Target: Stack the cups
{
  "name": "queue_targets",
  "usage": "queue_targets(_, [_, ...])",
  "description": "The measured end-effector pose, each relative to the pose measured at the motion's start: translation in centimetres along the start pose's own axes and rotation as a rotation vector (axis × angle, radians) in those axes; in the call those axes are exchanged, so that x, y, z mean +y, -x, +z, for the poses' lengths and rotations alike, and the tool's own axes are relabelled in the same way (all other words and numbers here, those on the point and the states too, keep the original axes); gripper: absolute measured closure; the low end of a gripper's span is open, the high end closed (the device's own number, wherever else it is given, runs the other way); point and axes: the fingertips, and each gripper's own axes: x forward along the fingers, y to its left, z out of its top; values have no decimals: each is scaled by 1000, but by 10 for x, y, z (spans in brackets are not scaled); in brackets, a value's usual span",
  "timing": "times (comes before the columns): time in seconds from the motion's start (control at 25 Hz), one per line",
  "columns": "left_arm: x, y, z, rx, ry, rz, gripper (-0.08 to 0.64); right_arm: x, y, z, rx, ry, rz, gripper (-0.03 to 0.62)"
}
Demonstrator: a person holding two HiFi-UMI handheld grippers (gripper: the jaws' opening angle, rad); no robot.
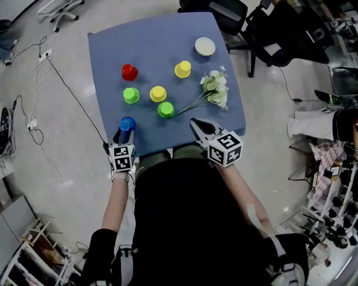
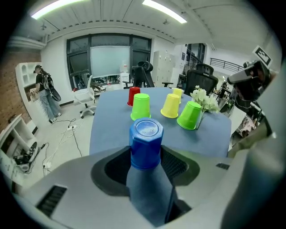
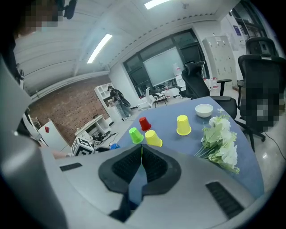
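A blue cup stands upside down near the front left edge of the blue table. My left gripper has its pads pressed on both sides of the blue cup. Farther in stand a red cup, two green cups and two yellow cups, all upside down and apart. My right gripper hovers shut and empty over the front right of the table. In the right gripper view its jaws meet with nothing between them.
A bunch of white flowers lies at the right of the table, its stems reaching the near green cup. A white bowl sits at the far right corner. Office chairs stand beyond the table, and cables trail on the floor at left.
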Motion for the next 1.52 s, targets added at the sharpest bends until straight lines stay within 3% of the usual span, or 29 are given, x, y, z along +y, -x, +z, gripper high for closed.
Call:
queue_targets(0.56, [-51,-41,40,-41,-118,-145,347,-17,6,-13,41,9,-55,575])
queue_targets(0.88, [-75,-48,50,-34,-169,-197,345,-33,-61,-17,150,63,0,574])
queue_targets(1.2, [-67,-39,38,-1,-133,-182,330,-25,-113,-34,304,60,100,574])
queue_targets(1.52, [-17,-26,51,-39,-74,-99,330,-13,-133,-32,332,58,122,574])
